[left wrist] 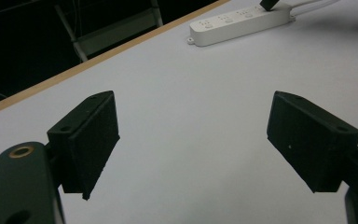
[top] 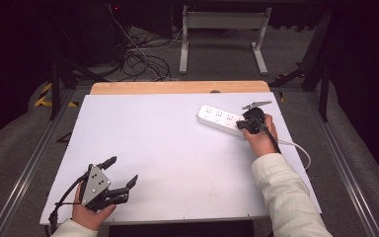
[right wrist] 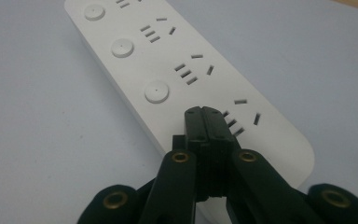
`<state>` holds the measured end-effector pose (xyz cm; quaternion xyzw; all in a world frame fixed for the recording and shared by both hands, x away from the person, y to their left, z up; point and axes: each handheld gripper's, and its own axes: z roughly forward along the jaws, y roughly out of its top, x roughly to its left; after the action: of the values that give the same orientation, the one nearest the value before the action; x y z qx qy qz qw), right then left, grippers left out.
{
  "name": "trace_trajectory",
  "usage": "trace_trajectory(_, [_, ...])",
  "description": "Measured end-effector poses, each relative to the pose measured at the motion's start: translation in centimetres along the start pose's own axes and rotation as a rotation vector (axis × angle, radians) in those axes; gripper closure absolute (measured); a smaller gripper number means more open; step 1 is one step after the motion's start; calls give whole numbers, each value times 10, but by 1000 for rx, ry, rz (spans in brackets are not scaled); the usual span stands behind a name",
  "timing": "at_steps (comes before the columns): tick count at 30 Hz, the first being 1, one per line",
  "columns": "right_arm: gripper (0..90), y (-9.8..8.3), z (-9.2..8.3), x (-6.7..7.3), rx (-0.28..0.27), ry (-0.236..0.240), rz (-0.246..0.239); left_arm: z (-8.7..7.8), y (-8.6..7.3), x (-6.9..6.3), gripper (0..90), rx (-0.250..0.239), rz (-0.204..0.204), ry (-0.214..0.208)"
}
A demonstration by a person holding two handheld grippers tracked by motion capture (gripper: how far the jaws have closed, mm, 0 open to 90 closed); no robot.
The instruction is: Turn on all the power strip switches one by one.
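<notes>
- Power strip [top: 221, 120] on far right part of table [top: 168, 148], white smooth plastic, long with rounded ends; near end hidden under right hand [top: 260, 137] in high view.
- Strip top in right gripper view [right wrist: 177, 70]: row of round buttons down one side, slotted socket holes beside each; far end cut off at top edge.
- White cable [top: 298, 148] leaves strip's near end, partly hidden behind sleeve [top: 286, 192].
- Right gripper [right wrist: 208, 115] jaws pressed together with nothing between, tips over strip surface by last socket; touching or not, cannot tell.
- Left gripper [top: 121, 172] at near left corner, well apart from strip, jaws spread wide, empty; flat matte black rectangular pads [left wrist: 91, 140].
- Grey three-cornered plate [top: 96, 178] on left gripper; left hand [top: 91, 213] cut off at bottom edge.
- Table matte white sheet, wooden strip [top: 177, 87] along far edge.
- Floor cables [top: 138, 57] behind, dim, hard to make out.
</notes>
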<state>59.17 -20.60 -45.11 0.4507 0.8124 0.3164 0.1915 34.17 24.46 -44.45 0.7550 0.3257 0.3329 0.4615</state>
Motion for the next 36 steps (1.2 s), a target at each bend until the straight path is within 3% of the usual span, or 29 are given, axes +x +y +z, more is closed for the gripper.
trace_trajectory(11, [900, 1, 1, 3, 12, -9, 2, 0, 0, 0, 169, 2, 1, -3])
trace_trajectory(17, [900, 4, 2, 1, 22, 11, 27, 0, 0, 1, 169, 3, -4, 0])
trace_trajectory(19, [900, 5, -1, 3, 7, -6, 21, 0, 0, 1, 169, 3, -5, 0])
trace_trajectory(20, [900, 6, -5, 5, -42, -9, 4, 0, 0, 2, 169, 5, -1, 2])
trace_trajectory(21, [900, 6, -5, 5, -42, -9, 4, 0, 0, 2, 169, 5, -1, 2])
trace_trajectory(22, [900, 9, -9, 6, -89, 1, -4, 1, 0, 2, 169, 5, 1, 3])
trace_trajectory(25, [900, 13, -12, 7, -116, 23, -16, 3, 0, 2, 169, 8, -11, -2])
trace_trajectory(36, [900, 22, 3, 18, -100, 53, -44, 2, -1, 2, 168, 7, -6, 0])
